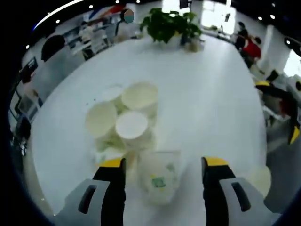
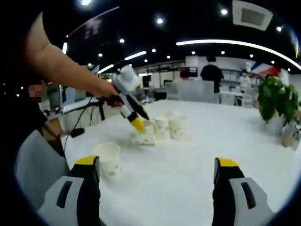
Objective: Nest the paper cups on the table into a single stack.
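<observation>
Several white paper cups [image 1: 131, 125] stand bunched together on the white table [image 1: 207, 94], seen from above in the left gripper view. Nearer, another cup with green print [image 1: 160, 176] sits between the wide-apart jaws of my left gripper [image 1: 163, 162], which is open and not touching it. In the right gripper view, that left gripper [image 2: 136, 122] hangs over the cup cluster [image 2: 161, 126], held by a person's hand. My right gripper [image 2: 156, 162] is open and empty, with a single upright cup [image 2: 108, 160] just inside its left jaw.
A potted plant [image 1: 167, 23] [image 2: 277, 101] stands at the far end of the table. A lone cup [image 1: 261, 179] sits near the right table edge. A person's arm [image 2: 61, 66] reaches in from the left. People and desks fill the background.
</observation>
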`<state>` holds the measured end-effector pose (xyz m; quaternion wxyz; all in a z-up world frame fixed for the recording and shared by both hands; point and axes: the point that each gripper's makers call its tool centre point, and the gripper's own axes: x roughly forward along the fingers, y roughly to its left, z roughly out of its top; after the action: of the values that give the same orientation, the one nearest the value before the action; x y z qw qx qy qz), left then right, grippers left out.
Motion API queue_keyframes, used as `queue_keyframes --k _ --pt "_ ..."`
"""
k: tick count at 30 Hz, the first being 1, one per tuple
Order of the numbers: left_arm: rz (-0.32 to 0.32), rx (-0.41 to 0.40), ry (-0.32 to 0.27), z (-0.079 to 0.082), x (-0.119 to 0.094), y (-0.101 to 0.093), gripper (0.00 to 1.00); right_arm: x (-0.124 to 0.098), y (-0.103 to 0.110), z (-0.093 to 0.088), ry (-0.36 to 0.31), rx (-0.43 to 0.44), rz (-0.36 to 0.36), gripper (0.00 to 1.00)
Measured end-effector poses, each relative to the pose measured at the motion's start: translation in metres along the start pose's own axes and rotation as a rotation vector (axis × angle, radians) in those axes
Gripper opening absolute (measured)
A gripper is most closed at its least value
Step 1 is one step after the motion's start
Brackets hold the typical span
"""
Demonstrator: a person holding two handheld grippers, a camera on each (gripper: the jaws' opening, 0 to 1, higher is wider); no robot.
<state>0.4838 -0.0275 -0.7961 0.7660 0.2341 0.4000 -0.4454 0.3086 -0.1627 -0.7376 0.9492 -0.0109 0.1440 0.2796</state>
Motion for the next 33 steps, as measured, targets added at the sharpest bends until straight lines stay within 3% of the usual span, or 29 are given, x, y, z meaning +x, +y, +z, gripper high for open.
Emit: queue_keyframes --k 7,19,33 --pt "0.021 -0.016 0.076 -0.014 0.015 0.002 0.57 -0.001 -0.001 -0.001 -0.001 0.012 -0.007 1.00" --pt "0.007 -0.043 0.132 -0.023 0.030 -0.004 0.43 -0.002 0.000 -0.003 0.005 0.021 -0.009 0.99" --pt "-0.016 -0.069 0.083 -0.027 0.024 -0.021 0.37 -0.003 0.001 -0.004 0.011 0.023 -0.008 0.98"
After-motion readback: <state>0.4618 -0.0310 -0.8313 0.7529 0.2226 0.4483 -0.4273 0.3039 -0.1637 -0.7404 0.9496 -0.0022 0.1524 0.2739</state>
